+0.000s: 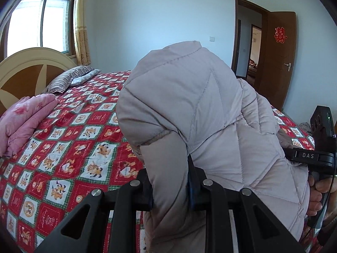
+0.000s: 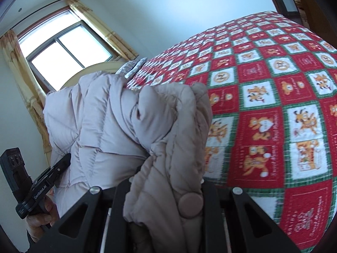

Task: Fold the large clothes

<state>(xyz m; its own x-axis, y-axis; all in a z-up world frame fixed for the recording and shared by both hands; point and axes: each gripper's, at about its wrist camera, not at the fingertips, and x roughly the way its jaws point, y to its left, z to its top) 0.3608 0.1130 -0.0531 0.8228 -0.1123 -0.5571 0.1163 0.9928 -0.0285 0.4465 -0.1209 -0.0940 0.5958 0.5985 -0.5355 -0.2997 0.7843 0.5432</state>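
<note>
A pale lilac-grey quilted puffer coat [image 1: 202, 109] hangs bunched in the air above the bed, held by both grippers. My left gripper [image 1: 170, 191] is shut on a thick fold of the coat. My right gripper [image 2: 166, 198] is shut on another bunched edge of the coat [image 2: 118, 126], near a round snap button [image 2: 190, 204]. The right gripper's body [image 1: 316, 158] and the hand holding it show at the right of the left wrist view. The left gripper's body [image 2: 42, 179] shows at the lower left of the right wrist view.
The bed carries a red, green and white cartoon-check cover [image 1: 69, 130], also seen in the right wrist view [image 2: 273, 105]. A folded pink quilt [image 1: 25, 118] and a striped pillow [image 1: 65, 80] lie by the headboard [image 1: 27, 67]. A window [image 1: 40, 23] and an open brown door [image 1: 276, 59] are behind.
</note>
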